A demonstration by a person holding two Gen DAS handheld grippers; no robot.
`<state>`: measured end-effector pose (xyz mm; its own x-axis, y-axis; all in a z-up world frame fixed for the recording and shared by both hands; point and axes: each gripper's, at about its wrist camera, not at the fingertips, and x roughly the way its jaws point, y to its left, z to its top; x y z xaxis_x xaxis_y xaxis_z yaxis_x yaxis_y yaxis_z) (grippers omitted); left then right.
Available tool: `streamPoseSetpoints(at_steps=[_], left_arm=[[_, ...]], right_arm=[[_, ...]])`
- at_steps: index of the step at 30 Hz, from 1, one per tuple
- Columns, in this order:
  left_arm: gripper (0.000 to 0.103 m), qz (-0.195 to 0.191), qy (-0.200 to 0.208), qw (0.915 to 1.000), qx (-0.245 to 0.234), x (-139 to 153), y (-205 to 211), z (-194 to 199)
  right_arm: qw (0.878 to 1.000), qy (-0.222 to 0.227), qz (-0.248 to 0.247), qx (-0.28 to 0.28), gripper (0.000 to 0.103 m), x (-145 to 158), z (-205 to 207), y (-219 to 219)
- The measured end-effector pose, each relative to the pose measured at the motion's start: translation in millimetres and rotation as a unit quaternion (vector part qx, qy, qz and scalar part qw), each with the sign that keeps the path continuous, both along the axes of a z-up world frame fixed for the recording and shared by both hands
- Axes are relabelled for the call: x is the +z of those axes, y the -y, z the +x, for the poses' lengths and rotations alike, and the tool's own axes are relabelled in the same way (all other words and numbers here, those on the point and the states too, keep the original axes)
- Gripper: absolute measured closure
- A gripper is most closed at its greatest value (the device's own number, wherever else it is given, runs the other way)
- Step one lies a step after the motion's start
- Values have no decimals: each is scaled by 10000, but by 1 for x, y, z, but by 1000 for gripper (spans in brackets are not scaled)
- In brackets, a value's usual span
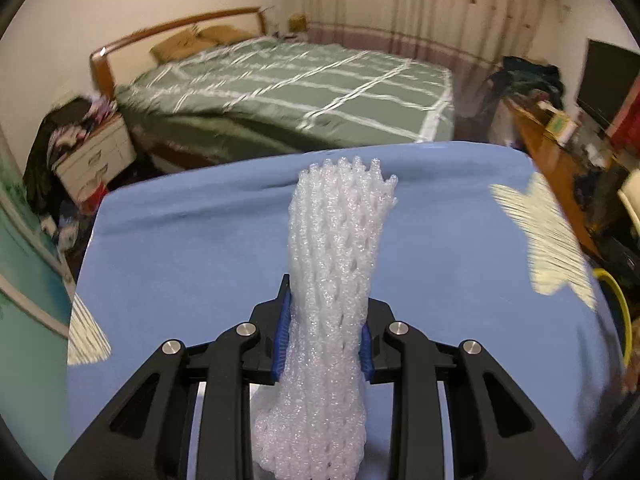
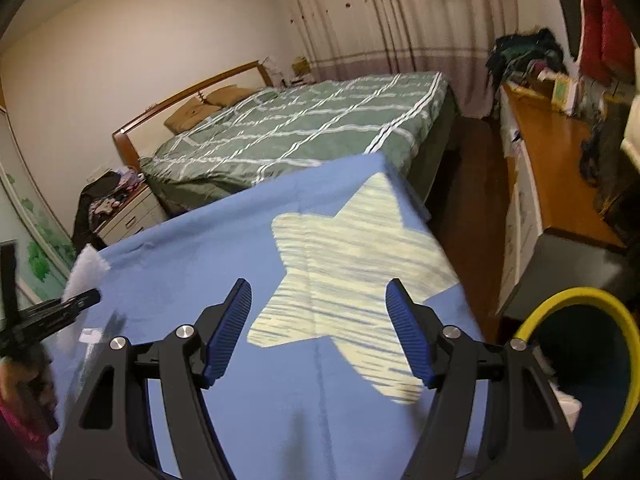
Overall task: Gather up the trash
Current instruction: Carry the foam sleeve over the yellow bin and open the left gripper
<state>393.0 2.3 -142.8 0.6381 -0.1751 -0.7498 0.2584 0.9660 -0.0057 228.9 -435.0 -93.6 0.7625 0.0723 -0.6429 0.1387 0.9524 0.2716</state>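
A white foam net sleeve [image 1: 340,240] stands upright between the blue pads of my left gripper [image 1: 326,304], which is shut on its lower half above the blue tablecloth [image 1: 180,260]. The right wrist view shows the same sleeve [image 2: 86,268] and the left gripper [image 2: 72,304] at the far left edge. My right gripper [image 2: 318,292] hangs open over the pale star print [image 2: 348,264] on the cloth, with nothing between its fingers. A dark bin with a yellow rim [image 2: 560,300] sits low on the right beside the table; its rim [image 1: 618,292] also shows in the left wrist view.
Beyond the table's far edge is a bed with a green checked cover [image 1: 288,84]. A white nightstand piled with clothes [image 1: 92,156] stands to the left. A long wooden sideboard [image 2: 552,148] with clutter runs along the right. Wood floor lies between table and sideboard.
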Motion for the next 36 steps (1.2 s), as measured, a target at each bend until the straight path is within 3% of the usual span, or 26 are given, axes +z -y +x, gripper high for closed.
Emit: streamPoseSetpoints(at_steps=[3,8,12,16,21,25,29,31,32,33,34,36], left_arm=[[76,51,167,9993,-334,19,34,-33],[75,-25,267,9940,-1057,42,104,-75],[75,-191,149,9837,-1784,47,176,-105],[75,-354,-52,9660,-2562,48,262,-131],[75,-377,-417,9442,-3244,33,362,-161],[75,-187,-607,9355,-3476,9,429,-170],[75,23,-897,9275,-3628,-17,470,-171],[71,44,-987,9260,-3643,-28,472,-167],[59,56,-1020,9265,-3622,-32,476,-167],[37,63,-1013,9283,-3576,-35,480,-167],[29,43,-950,9312,-3519,-37,483,-166],[26,105,-790,9341,-3479,-38,487,-165]], right_arm=[[9999,148,16,66,37,15,-22,8],[9989,243,-393,42,37,33,-89,32],[9980,197,-550,-225,37,38,-146,67],[9949,53,-651,-770,37,36,-203,111],[9888,-65,-595,-1364,37,28,-253,155],[9840,-54,-476,-1717,37,23,-281,180],[9810,56,-427,-1891,37,24,-296,192],[9806,96,-395,-1918,36,25,-299,196],[9804,111,-380,-1930,36,25,-300,198],[9802,125,-367,-1941,36,25,-304,200],[9802,141,-349,-1944,36,25,-305,202],[9800,170,-342,-1954,36,25,-306,203]])
